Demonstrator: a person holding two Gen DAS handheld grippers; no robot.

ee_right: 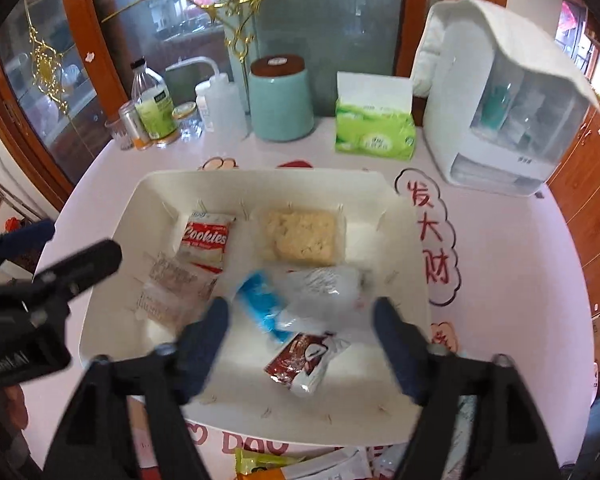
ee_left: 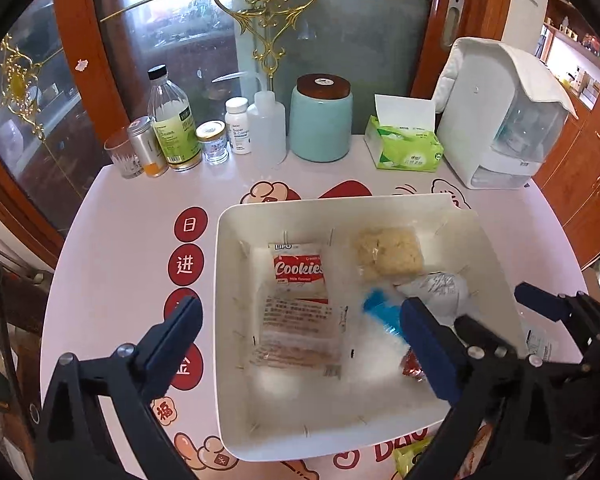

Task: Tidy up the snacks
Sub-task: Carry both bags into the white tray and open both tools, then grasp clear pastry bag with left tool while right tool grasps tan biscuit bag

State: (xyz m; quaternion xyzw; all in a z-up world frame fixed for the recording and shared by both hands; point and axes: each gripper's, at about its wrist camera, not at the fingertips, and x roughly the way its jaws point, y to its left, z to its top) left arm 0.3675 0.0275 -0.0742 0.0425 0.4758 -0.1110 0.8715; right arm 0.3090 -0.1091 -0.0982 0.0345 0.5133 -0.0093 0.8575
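Left gripper (ee_left: pixel 300 344) hangs spread wide over the tray (ee_left: pixel 236 432), nothing pinched. Inside, far left, the Cookies pack (ee_left: pixel 298 268); beside it the pale cracker (ee_left: pixel 388 254). A blue packet (ee_right: pixel 260 304) lies mid-tray, a red packet (ee_right: pixel 304 360) nearer. Right gripper (ee_right: pixel 300 344) is spread too, empty.

Right tool (ee_right: pixel 300 344) open, empty, above white tray (ee_right: pixel 112 276); cookies packet (ee_right: pixel 204 240), blue wrapper (ee_right: pixel 260 304) inside
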